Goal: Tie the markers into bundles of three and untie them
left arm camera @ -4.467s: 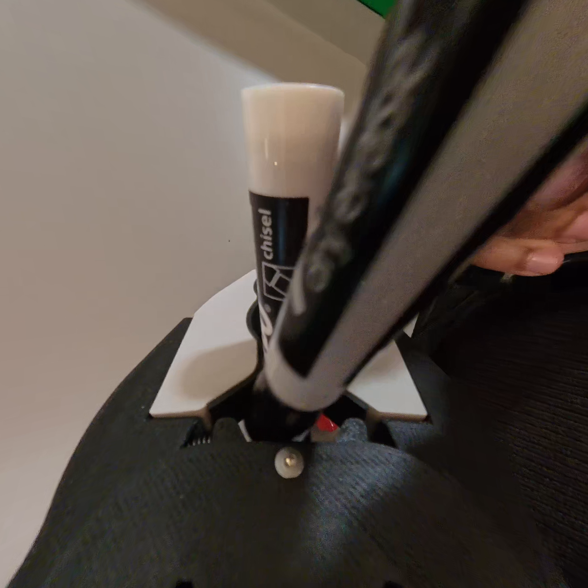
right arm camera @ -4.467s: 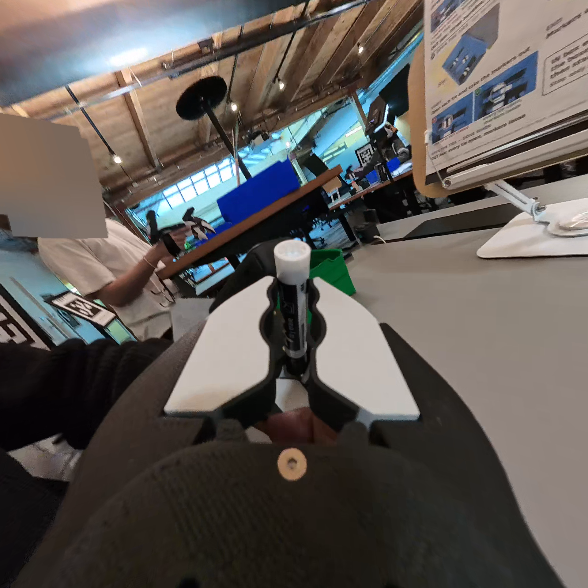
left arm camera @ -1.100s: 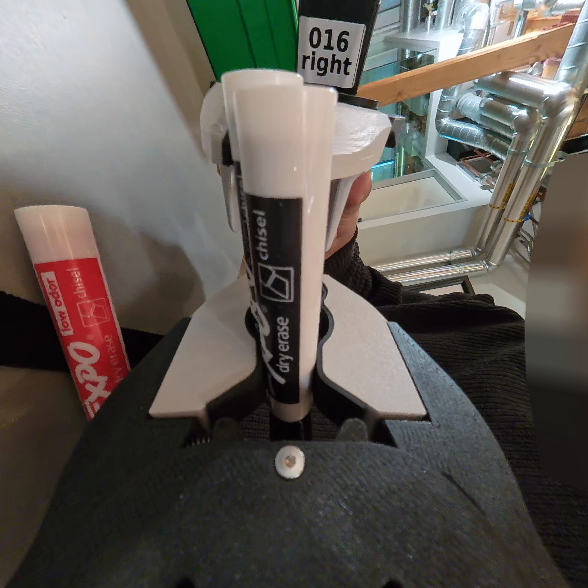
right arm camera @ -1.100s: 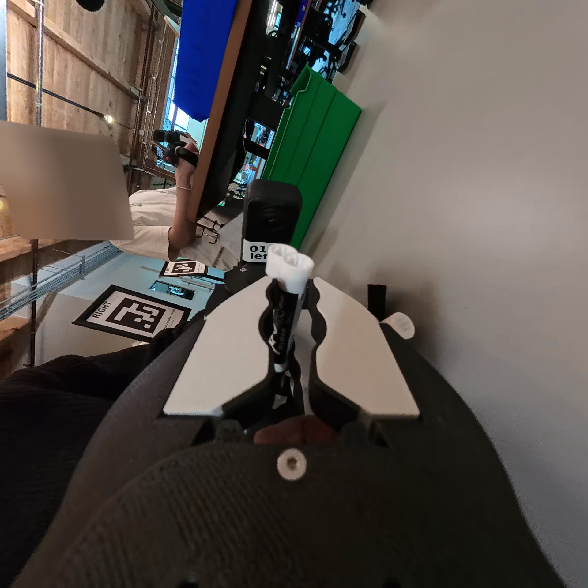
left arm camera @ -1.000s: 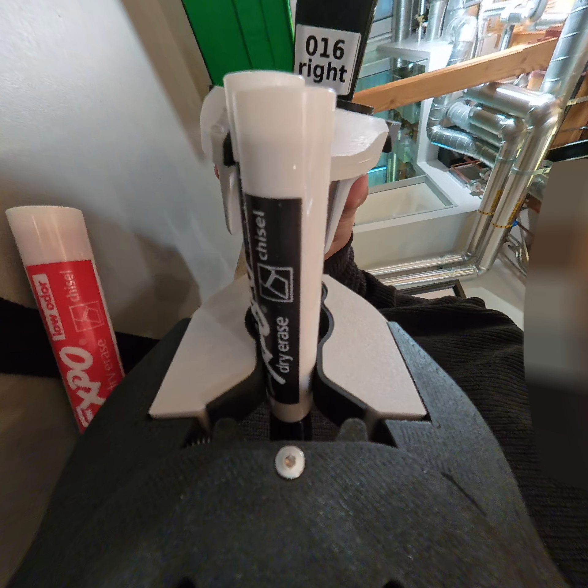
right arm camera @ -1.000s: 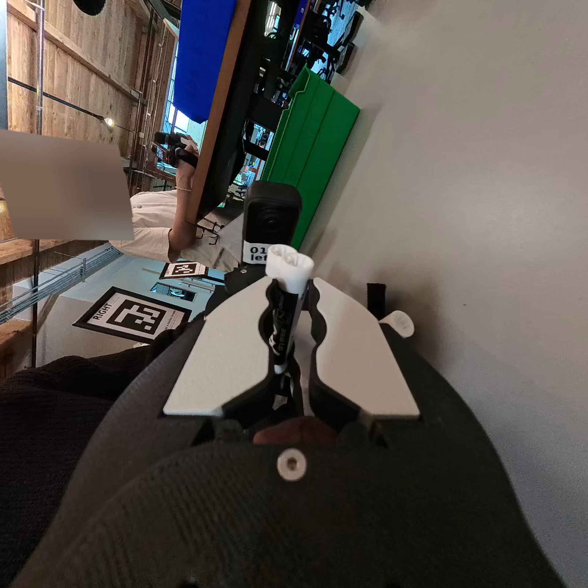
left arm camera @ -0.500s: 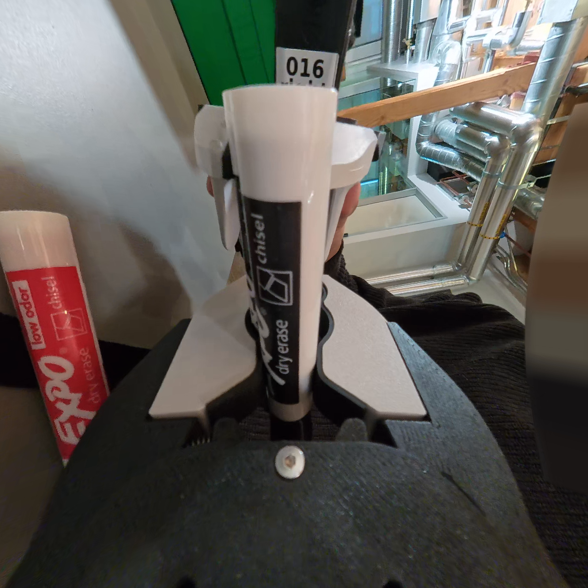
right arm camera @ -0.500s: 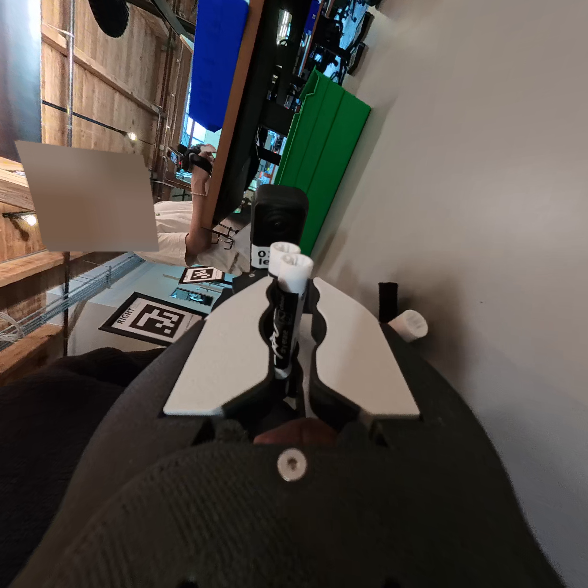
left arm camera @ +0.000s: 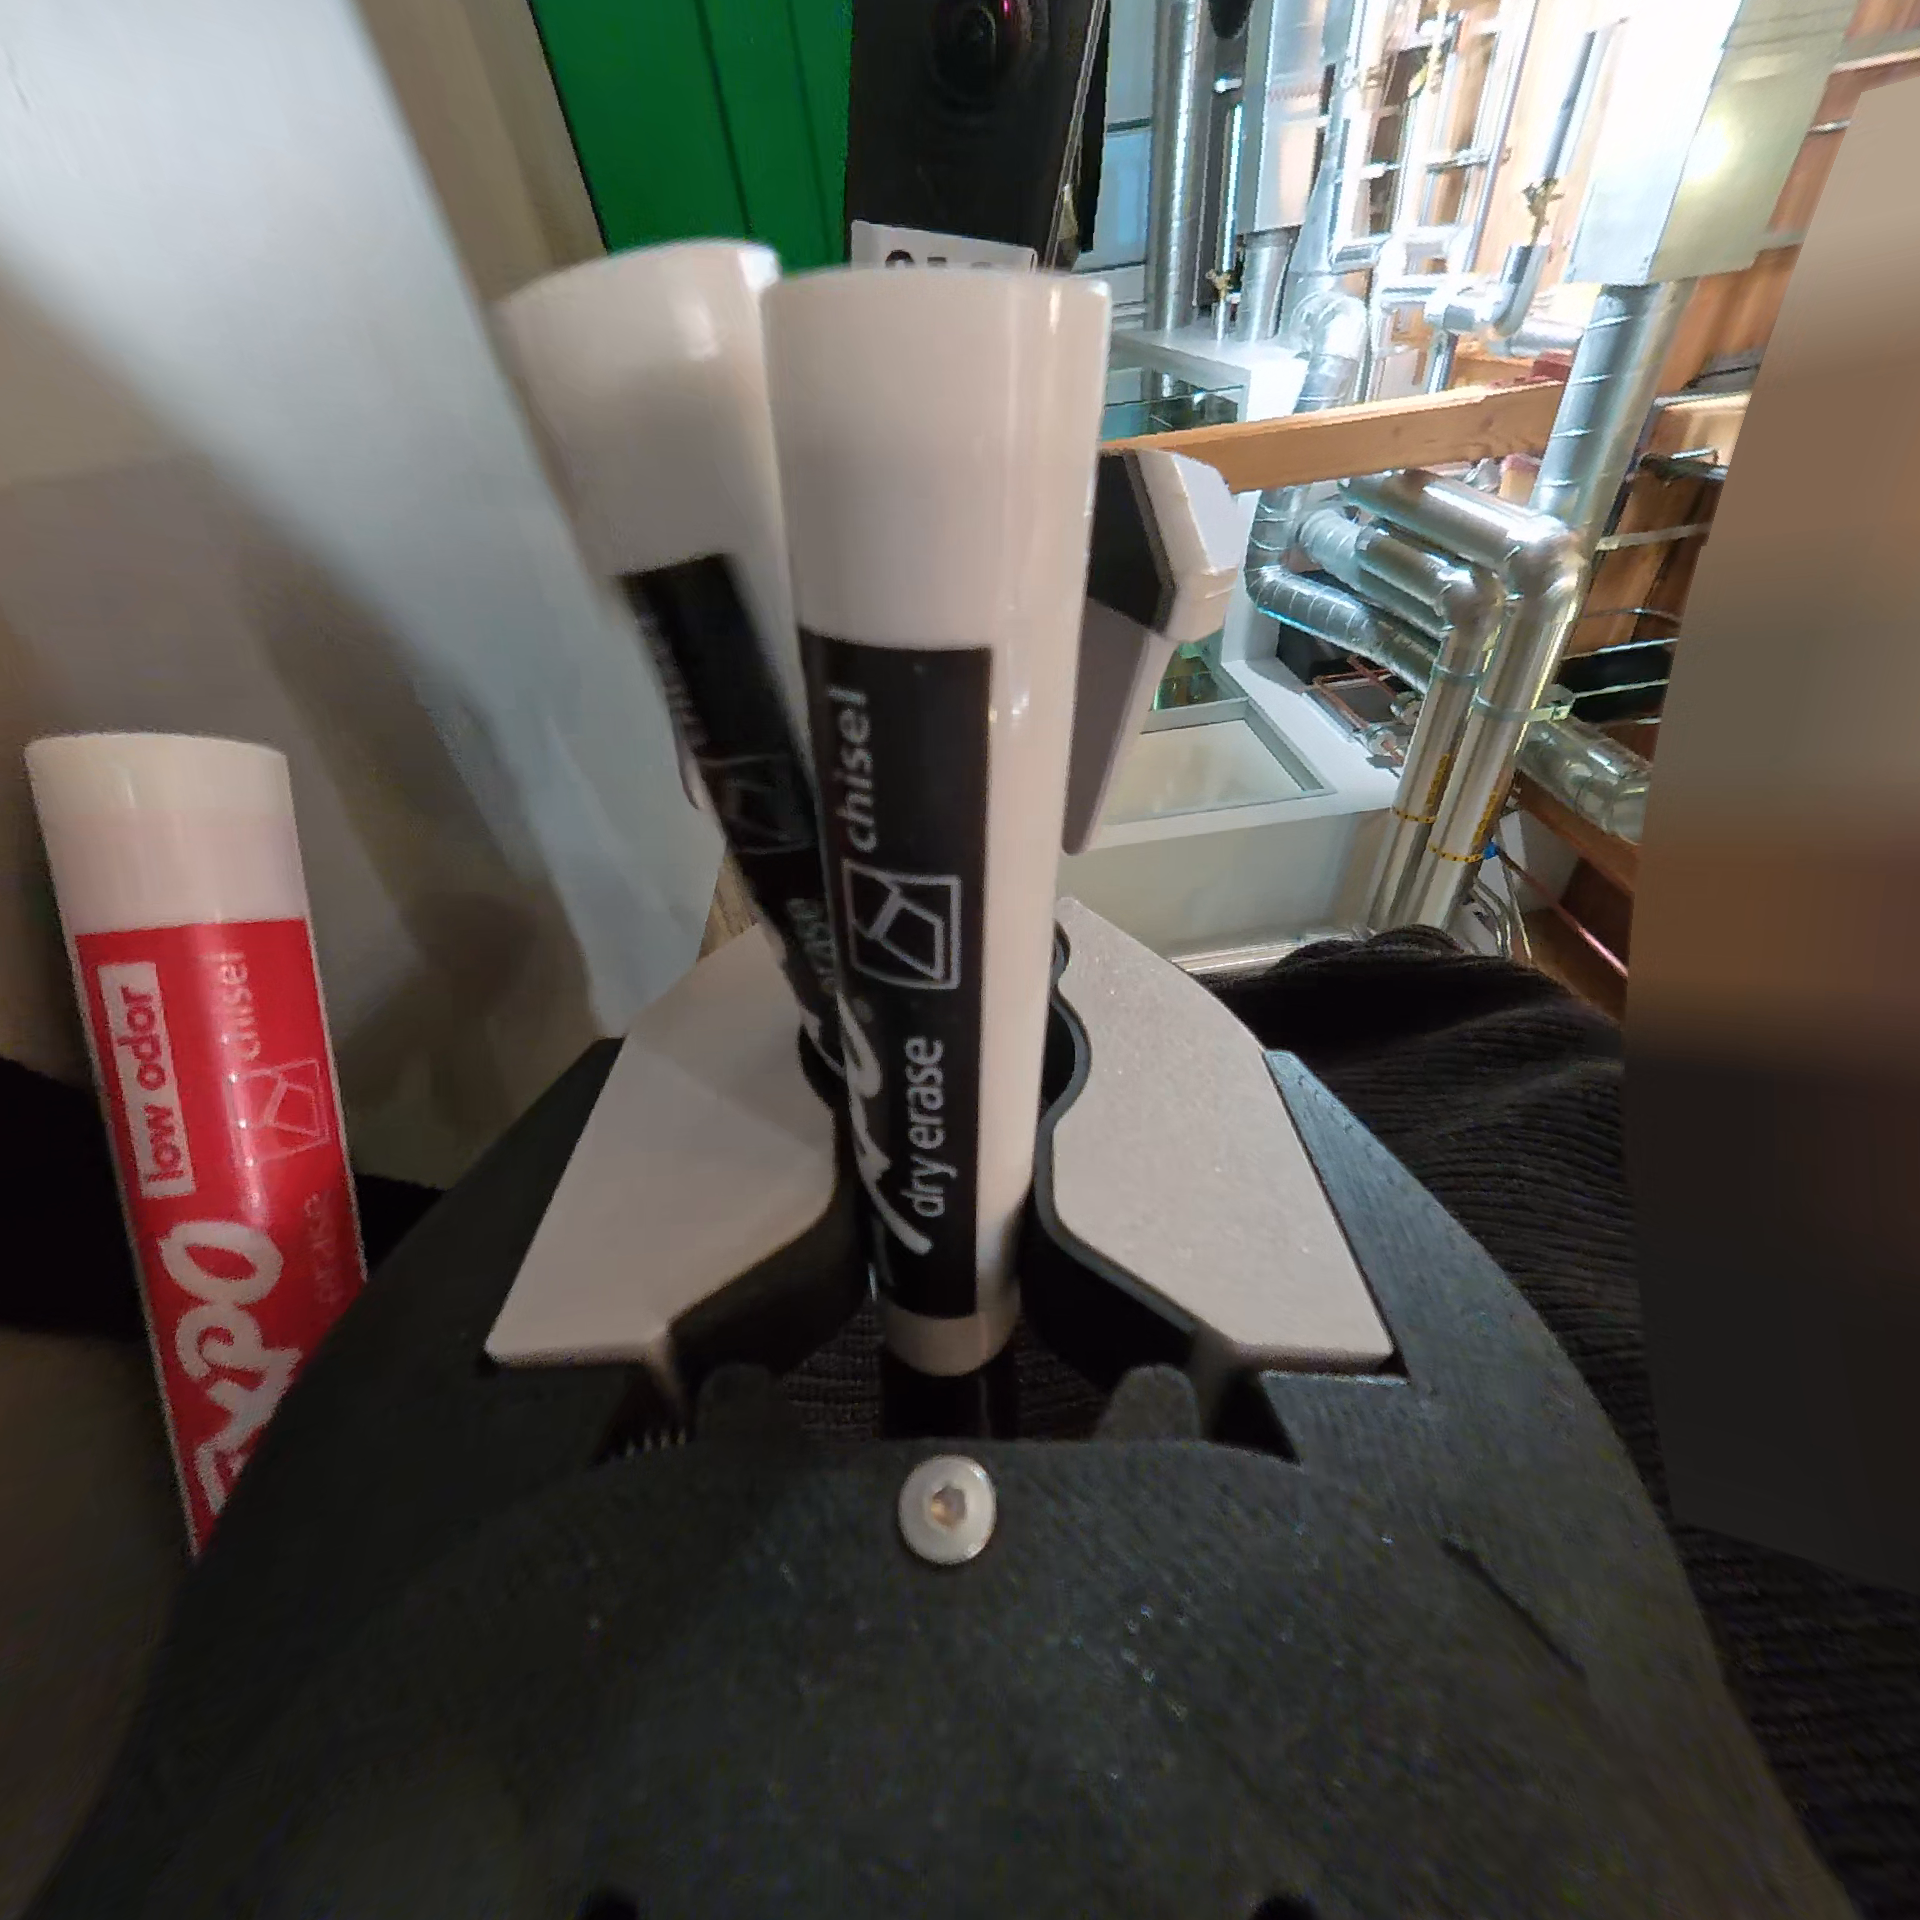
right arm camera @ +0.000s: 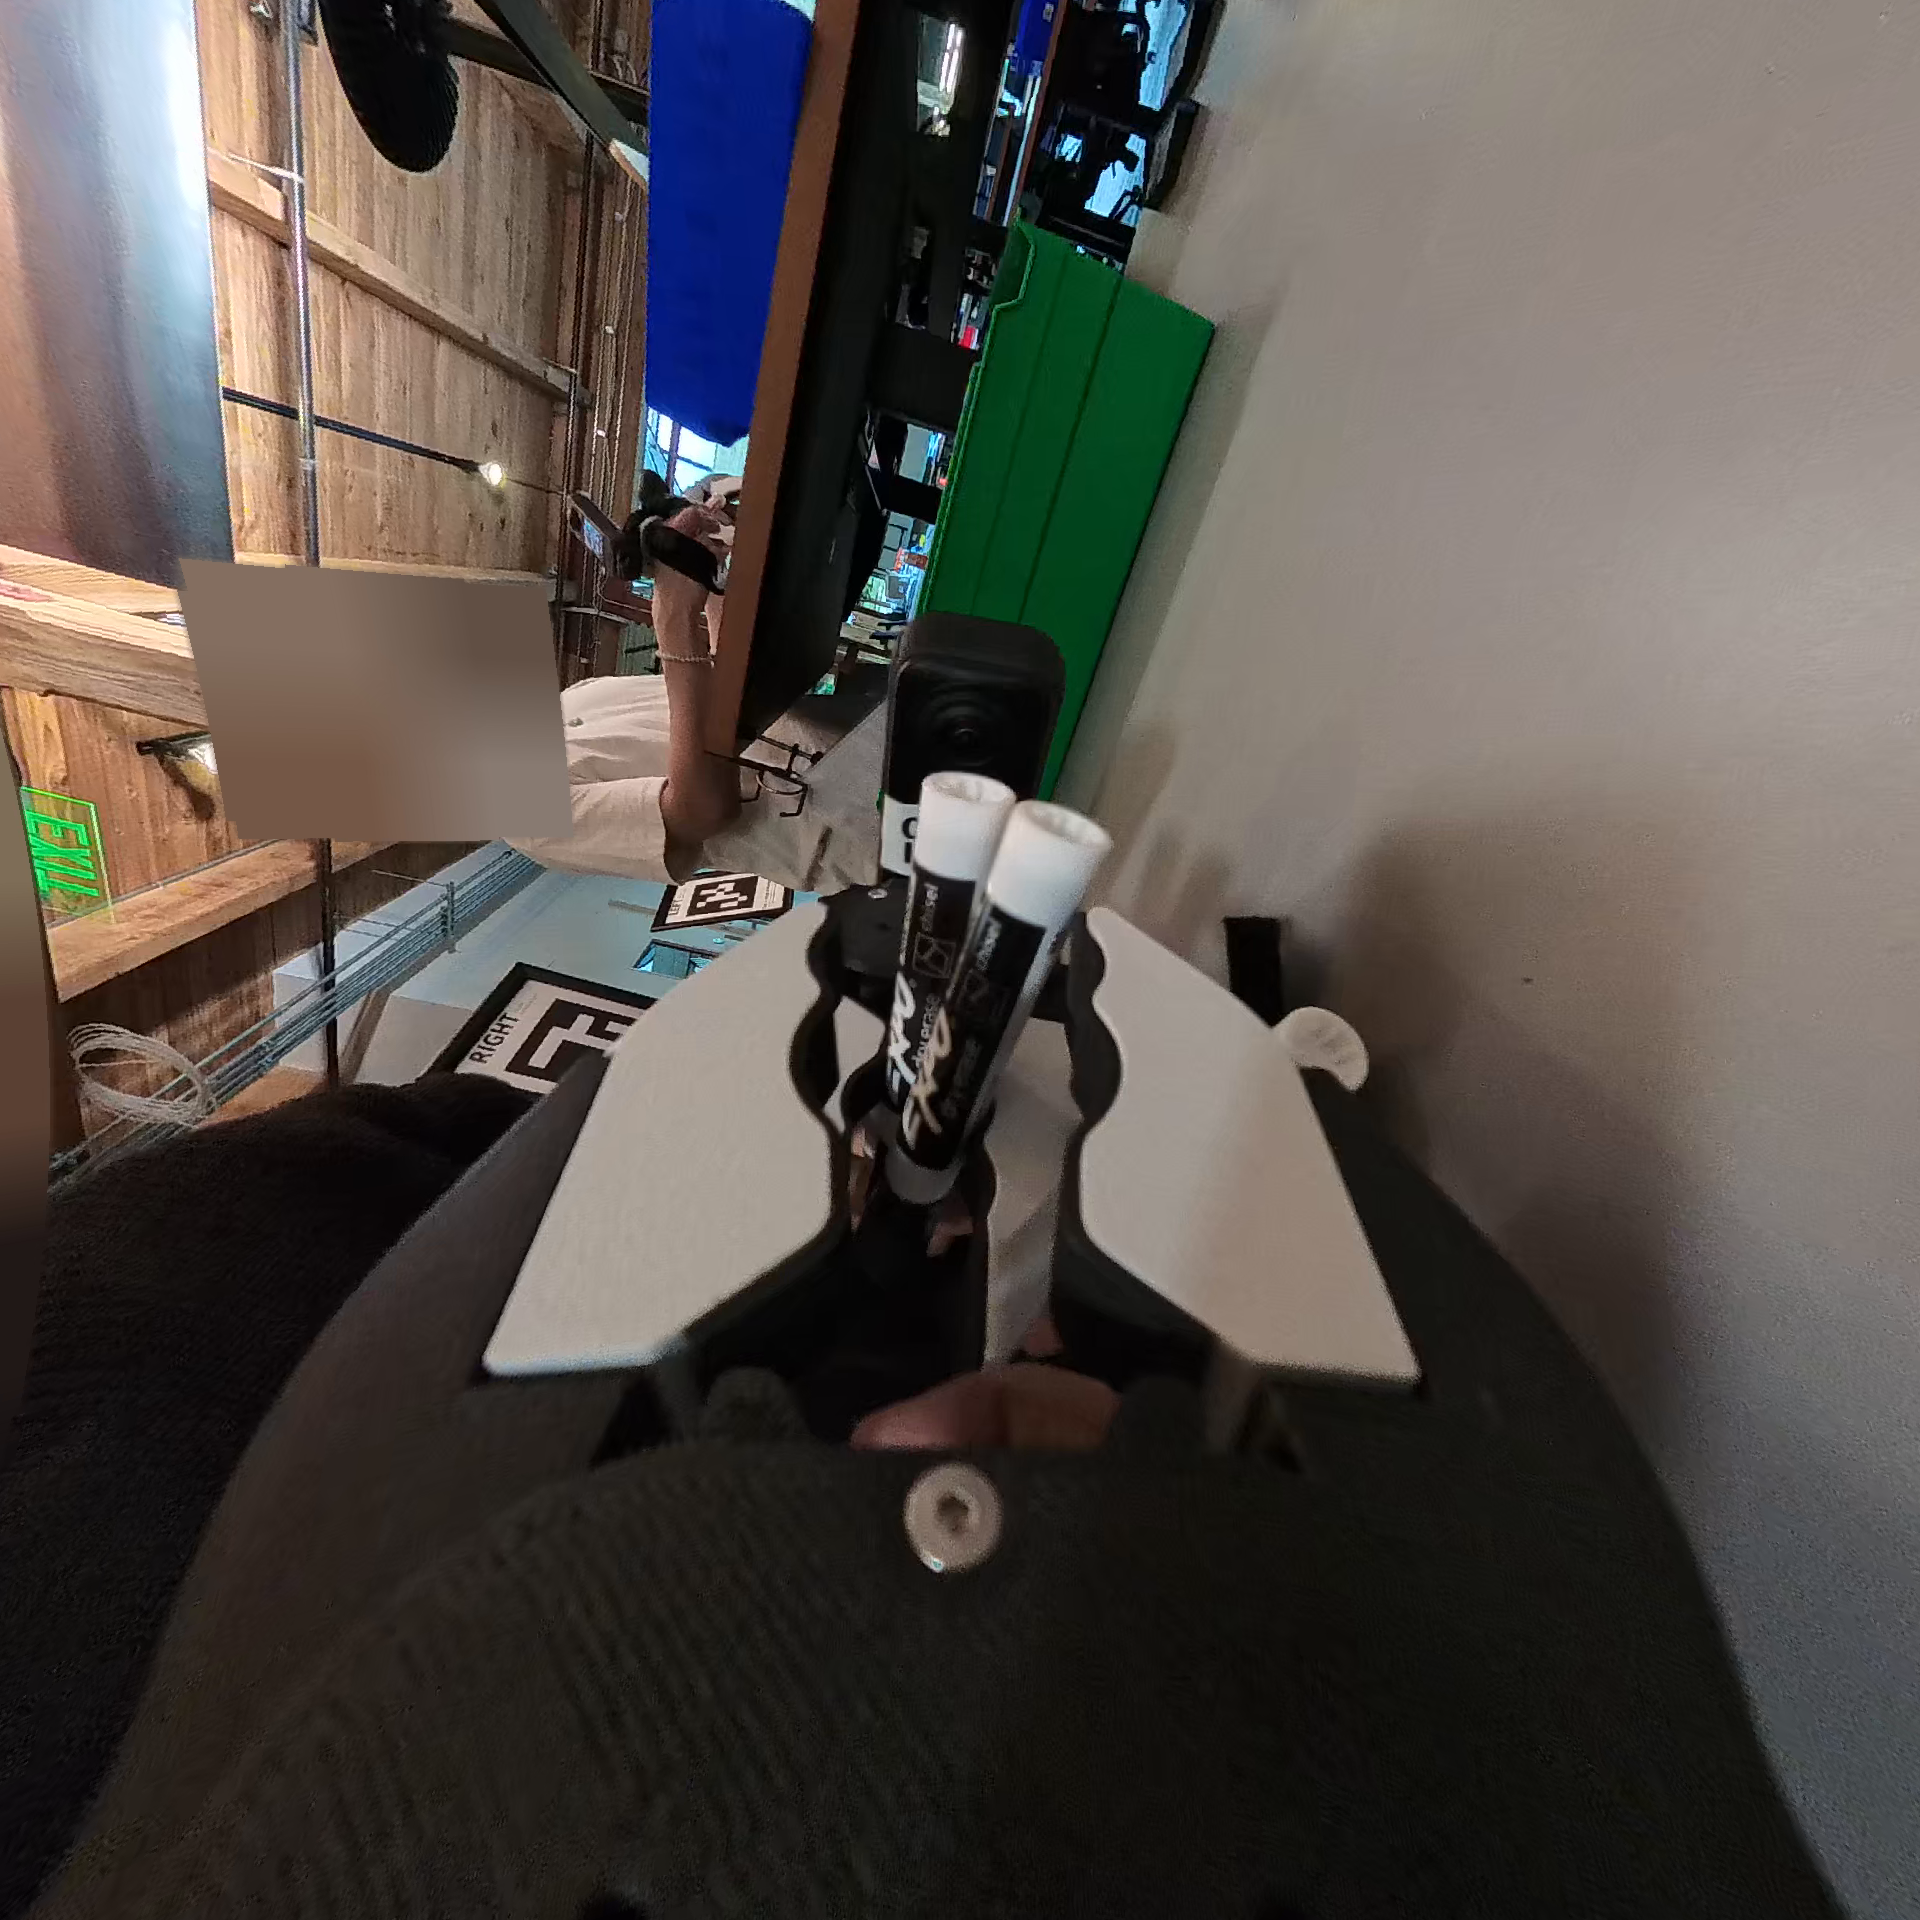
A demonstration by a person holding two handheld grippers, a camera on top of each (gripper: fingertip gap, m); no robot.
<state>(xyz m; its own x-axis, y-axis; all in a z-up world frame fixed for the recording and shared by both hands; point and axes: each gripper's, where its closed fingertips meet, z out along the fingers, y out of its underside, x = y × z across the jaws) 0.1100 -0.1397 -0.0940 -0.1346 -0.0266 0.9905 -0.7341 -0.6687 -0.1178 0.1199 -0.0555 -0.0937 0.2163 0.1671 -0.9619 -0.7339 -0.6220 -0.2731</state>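
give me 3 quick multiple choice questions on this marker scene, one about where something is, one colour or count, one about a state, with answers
1. Where is the red marker in the left wrist view?
A. between the claw's fingers
B. left of the left claw, outside it
C. inside the green bin

2. How many black markers show between the fingers of the right claw?
A. one
B. two
C. four

3. How does the right claw stand?
A. open, fingers apart from the markers
B. shut on the red marker
C. out of view

Answers:
1 B, it lies on the table beside the claw's body.
2 B, two white-ended black markers stand side by side there.
3 A, a gap shows on each side of the pair.
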